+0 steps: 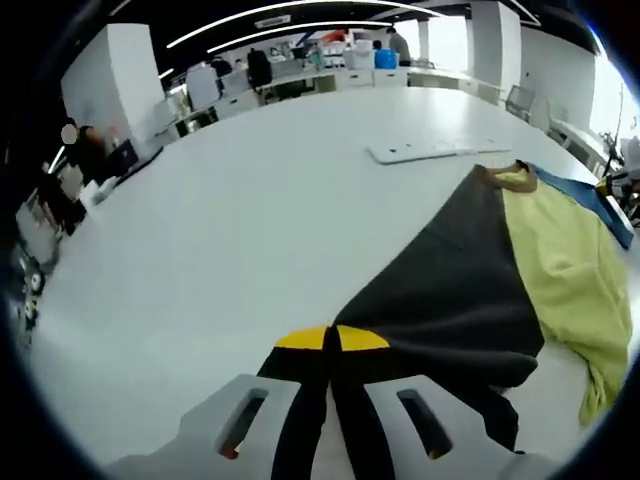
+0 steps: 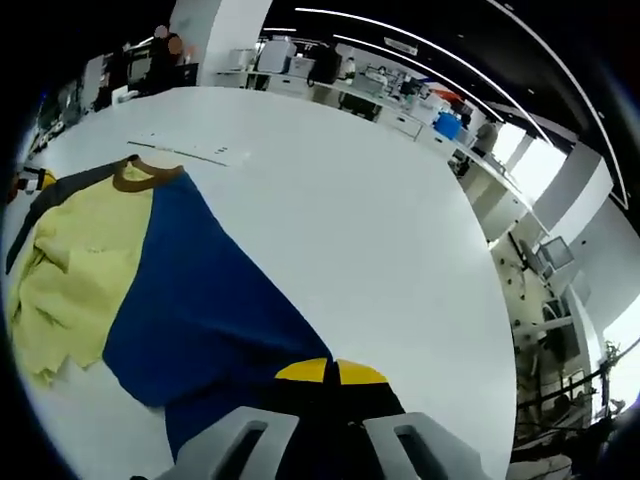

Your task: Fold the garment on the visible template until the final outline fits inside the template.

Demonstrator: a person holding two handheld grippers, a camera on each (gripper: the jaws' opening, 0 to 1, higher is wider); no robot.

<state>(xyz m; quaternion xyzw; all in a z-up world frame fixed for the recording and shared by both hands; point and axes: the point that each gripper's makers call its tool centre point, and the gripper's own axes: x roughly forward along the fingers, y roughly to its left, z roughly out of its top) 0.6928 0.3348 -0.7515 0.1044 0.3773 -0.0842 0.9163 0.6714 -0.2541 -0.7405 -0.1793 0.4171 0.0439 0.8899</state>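
Left gripper view showed the left gripper (image 1: 331, 345) clenched on the dark grey side of the shirt (image 1: 470, 290), its yellow tips pressed together over the cloth. In the right gripper view the right gripper (image 2: 331, 375) was likewise clamped on the blue side. The shirt lay spread on the white table (image 2: 340, 200), yellow middle and brown collar (image 2: 145, 175) between them, probably so both edges could be folded inward together.

Garment (image 1: 470, 290) — dark grey, yellow-green and blue panels, brown collar (image 2: 140, 175) — on a white table (image 1: 250, 220)
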